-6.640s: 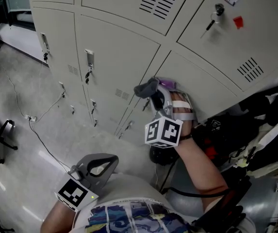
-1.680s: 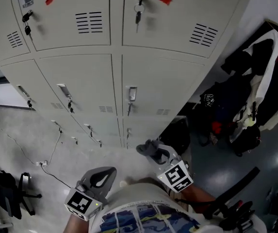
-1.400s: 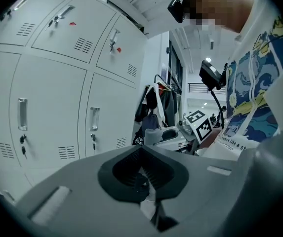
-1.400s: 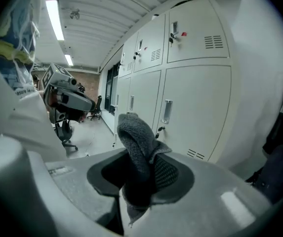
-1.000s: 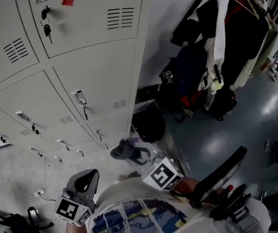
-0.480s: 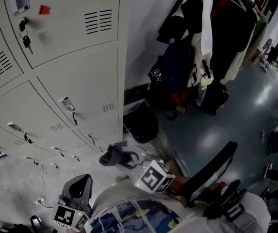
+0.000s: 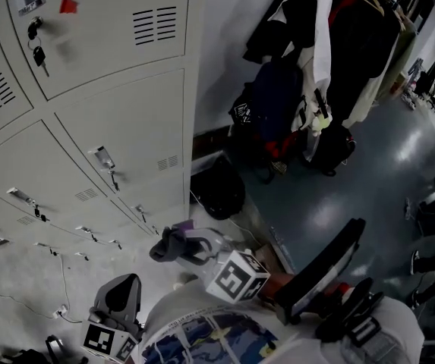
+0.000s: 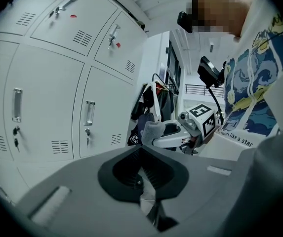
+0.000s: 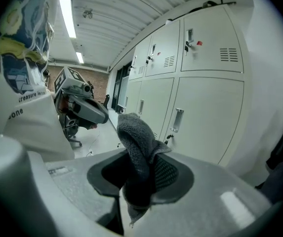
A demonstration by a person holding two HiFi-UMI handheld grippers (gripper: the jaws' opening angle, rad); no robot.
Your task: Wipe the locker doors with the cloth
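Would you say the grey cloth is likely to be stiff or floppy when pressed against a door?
Probably floppy: the cloth folds and droops over the right tool. Its fuzzy weave suggests it is light and grips rather than slips.

text | shirt (image 8: pixel 255 98) hem: "like a star" (start hidden) | same shirt, right gripper view: "treasure"

My cloth (image 9: pixel 137 157) is dark grey. My right gripper (image 7: pixel 178 247) and left gripper (image 7: pixel 124 290) are grey, their cubes patterned in black-and-white squares. The locker doors (image 7: pixel 126 120) are pale beige-grey, one bearing a red tag (image 7: pixel 67 5). My shirt (image 7: pixel 202 341) is white with blue swirls.
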